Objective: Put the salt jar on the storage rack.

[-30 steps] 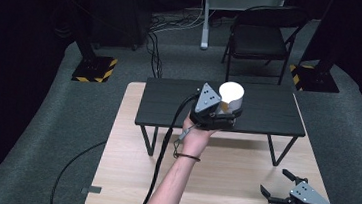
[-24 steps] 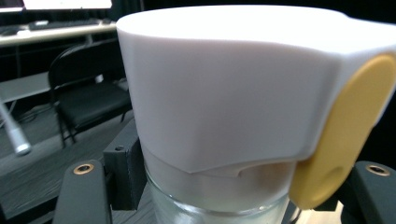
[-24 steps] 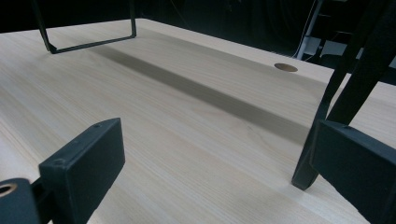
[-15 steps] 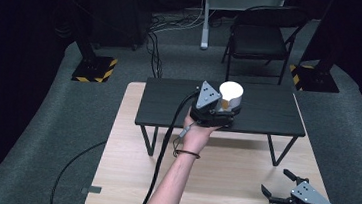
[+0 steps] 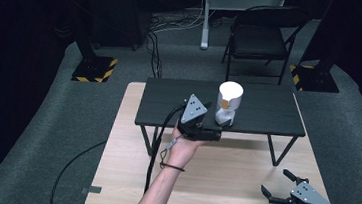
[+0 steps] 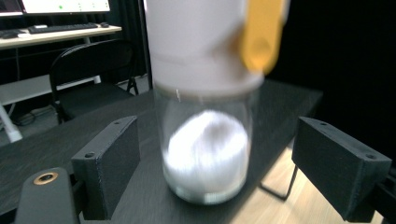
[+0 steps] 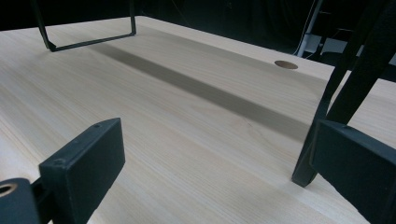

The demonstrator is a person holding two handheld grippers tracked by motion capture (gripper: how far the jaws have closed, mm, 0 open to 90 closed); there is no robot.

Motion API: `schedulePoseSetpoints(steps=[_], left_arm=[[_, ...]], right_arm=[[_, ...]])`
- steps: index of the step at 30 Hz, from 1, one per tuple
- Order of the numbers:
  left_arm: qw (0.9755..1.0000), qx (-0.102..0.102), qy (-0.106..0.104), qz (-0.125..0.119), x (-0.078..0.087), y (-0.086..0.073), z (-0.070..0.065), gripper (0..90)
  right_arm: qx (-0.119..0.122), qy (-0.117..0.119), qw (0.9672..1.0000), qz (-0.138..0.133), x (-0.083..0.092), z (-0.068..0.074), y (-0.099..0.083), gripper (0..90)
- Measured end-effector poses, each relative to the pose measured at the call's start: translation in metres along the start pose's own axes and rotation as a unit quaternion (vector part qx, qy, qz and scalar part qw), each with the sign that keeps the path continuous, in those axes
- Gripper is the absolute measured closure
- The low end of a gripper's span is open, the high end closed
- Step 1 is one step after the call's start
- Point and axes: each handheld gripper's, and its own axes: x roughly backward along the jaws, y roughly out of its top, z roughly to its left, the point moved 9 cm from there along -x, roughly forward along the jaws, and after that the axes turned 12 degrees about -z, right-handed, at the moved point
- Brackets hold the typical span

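Here the broad pale wooden table (image 5: pixel 221 186) fills the lower part of the high view, and on it stands a black raised shelf (image 5: pixel 263 112) on thin metal legs. A dark folding chair (image 5: pixel 263 37) sits on the grey floor beyond the table's far edge.

On the shelf, toward its front edge and a little left of the middle, a glass jar (image 5: pixel 228 105) stands upright. It has a wide white lid with an orange tab on one side, and something white lies heaped in its clear lower part, as the left gripper view shows (image 6: pixel 205 149).

The left gripper (image 5: pixel 210 131) sits at the shelf's front edge, just in front of the jar. Its jaws have just been opening; they now stand wide, one on each side of the jar's glass body, with a clear gap between each pad and the glass, so the jar stands on its own.

The right gripper (image 5: pixel 276 187) rests low near the table's right front corner, well apart from the shelf. Its jaws are spread wide with nothing between them but bare wood (image 7: pixel 187 140) and one black shelf leg (image 7: pixel 327 112) close by.
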Motion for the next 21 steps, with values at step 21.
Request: schedulePoseSetpoints(steps=[21], left_arm=[[0.9995,-0.001,-0.003,0.031,0.093,-0.078,0.000,14.5]], right_arm=[[0.000,-0.003,1.0000,0.003,0.001,0.001,0.000,1.9]])
